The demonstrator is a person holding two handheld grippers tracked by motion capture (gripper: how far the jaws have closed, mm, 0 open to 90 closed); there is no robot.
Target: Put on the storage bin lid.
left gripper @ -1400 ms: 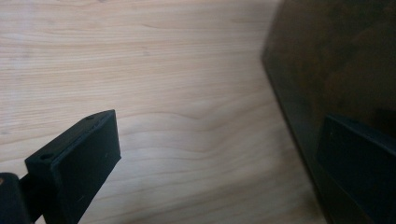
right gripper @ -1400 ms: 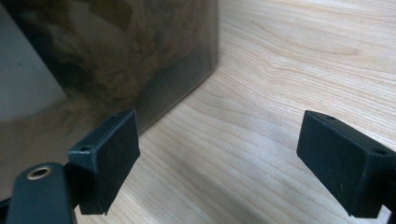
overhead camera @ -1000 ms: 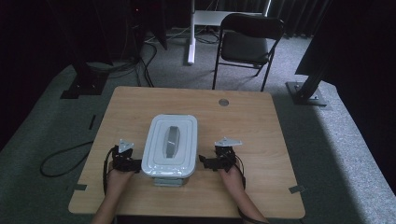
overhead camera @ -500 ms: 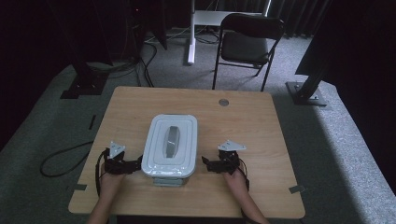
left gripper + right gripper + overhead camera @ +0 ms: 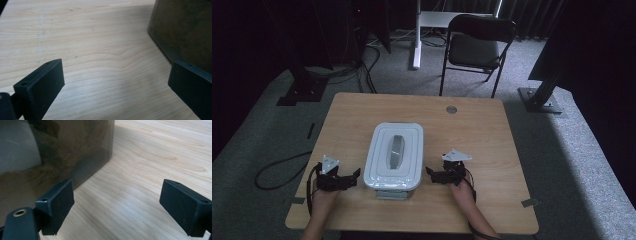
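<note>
Wood-grain table (image 5: 472,130) carries everything. Left gripper (image 5: 353,176) and right gripper (image 5: 430,173), jaws wide and empty, flank the box (image 5: 394,155) near the table's front edge (probably to grab its sides together). Its long axis runs front to back, lid handle too.

I see a wooden table (image 5: 472,135) on grey carpet (image 5: 272,140). Beyond the table stands a black folding chair (image 5: 477,47), with a white desk leg (image 5: 416,35) left of it. Dark curtains (image 5: 257,35) surround; cables (image 5: 277,167) trail left of the table.
</note>
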